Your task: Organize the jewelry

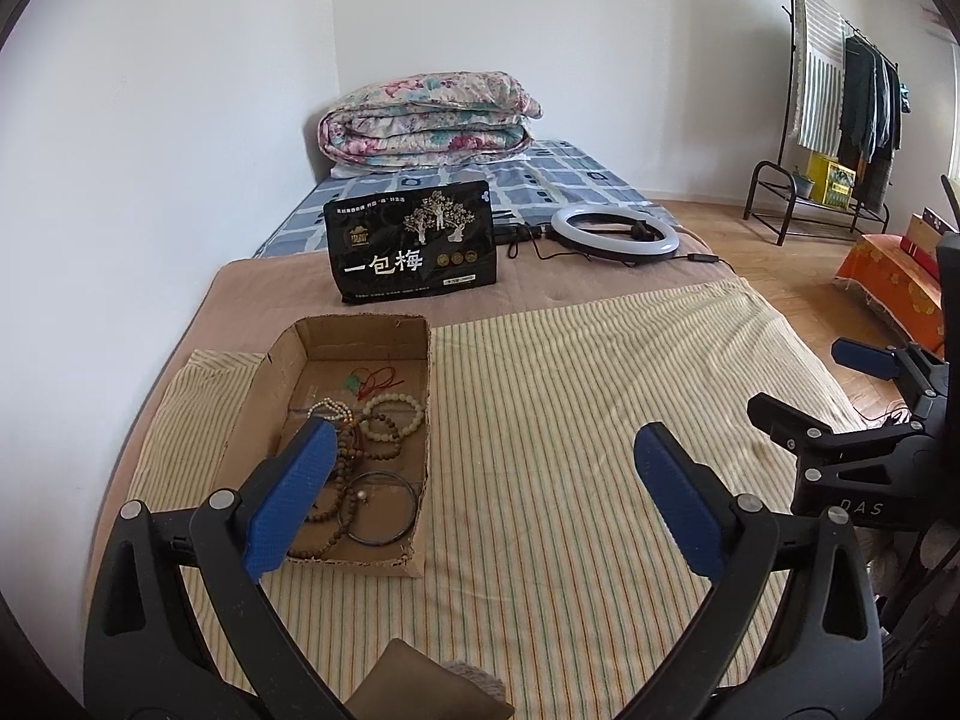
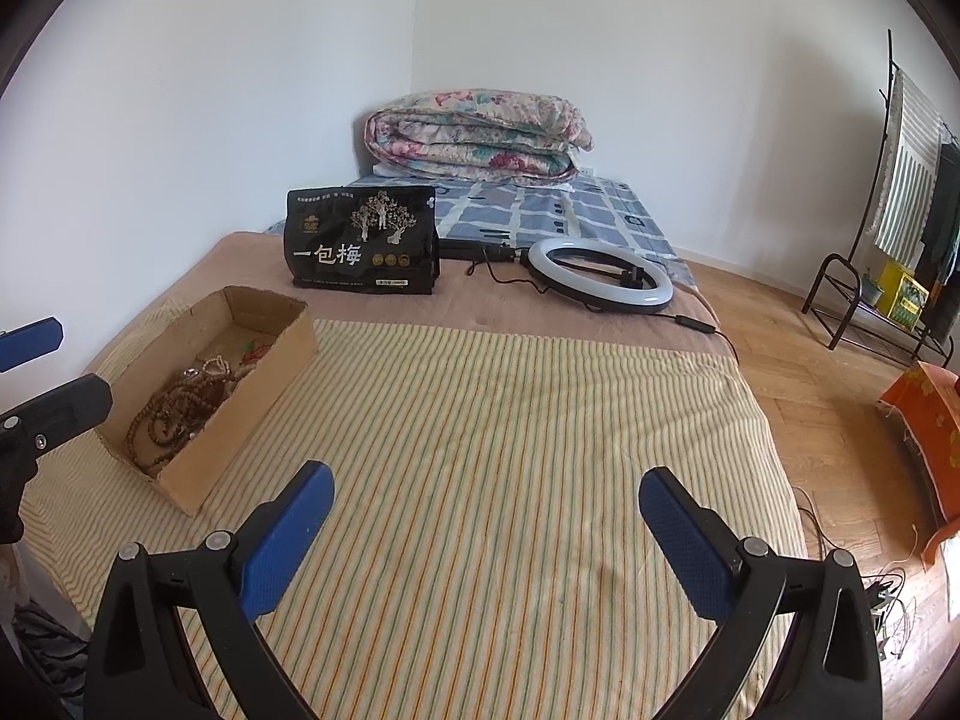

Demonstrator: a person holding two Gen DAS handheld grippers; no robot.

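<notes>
While both claws hang wide apart and empty, the left gripper (image 1: 480, 504) near the cardboard box (image 1: 336, 336) and the right gripper (image 2: 486, 528) over the striped cloth (image 2: 510, 420), the jewelry (image 1: 366, 450) lies tangled inside the box. It is brown bead strings, pale bead bracelets, a dark bangle and a red cord.

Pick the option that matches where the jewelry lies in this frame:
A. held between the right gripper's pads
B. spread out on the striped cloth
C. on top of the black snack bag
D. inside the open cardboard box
D: the beaded bracelets and the dark bangle all lie inside the cardboard box, while the striped cloth beside it is bare and the right gripper stands open with nothing between its pads.
</notes>
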